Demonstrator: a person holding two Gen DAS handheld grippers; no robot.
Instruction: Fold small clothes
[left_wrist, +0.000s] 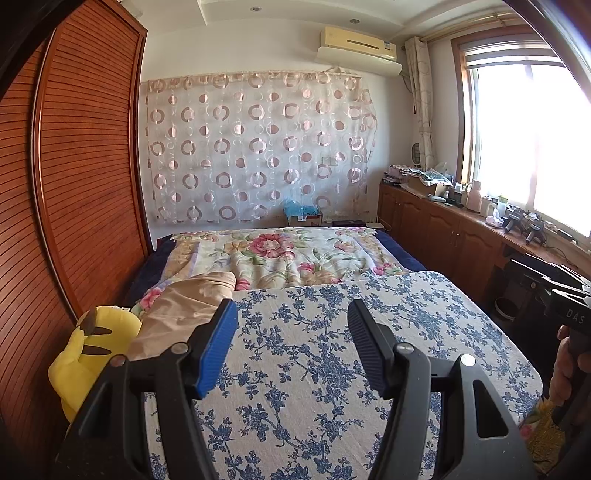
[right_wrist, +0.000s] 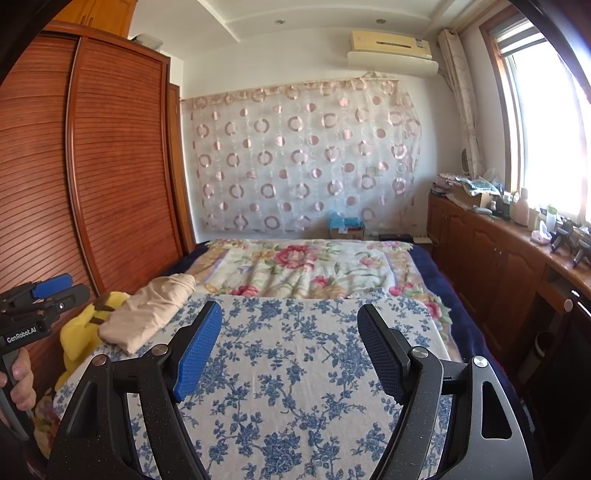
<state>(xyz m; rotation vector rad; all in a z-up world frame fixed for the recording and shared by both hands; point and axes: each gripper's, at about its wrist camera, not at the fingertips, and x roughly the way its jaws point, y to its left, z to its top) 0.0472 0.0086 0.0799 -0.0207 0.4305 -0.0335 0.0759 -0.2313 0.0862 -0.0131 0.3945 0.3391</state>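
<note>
Here, left tongs (left_wrist: 291, 347) spread, right view alone shows beige garment (right_wrist: 147, 314) whole

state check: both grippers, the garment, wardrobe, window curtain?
left gripper: open, holding nothing
right gripper: open, holding nothing
beige garment: bunched, not yet folded, at the left edge of the blue-floral board
wardrobe doors: shut
window curtain: drawn aside

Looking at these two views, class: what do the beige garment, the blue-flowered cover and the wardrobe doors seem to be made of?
Beige garment: soft, matte woven cloth, probably cotton; it slumps in loose folds.
Blue-flowered cover: printed fabric, slightly nubbly, lying flat.
Wardrobe doors: reddish wood or veneer, satin finish, with fine horizontal slats.
</note>
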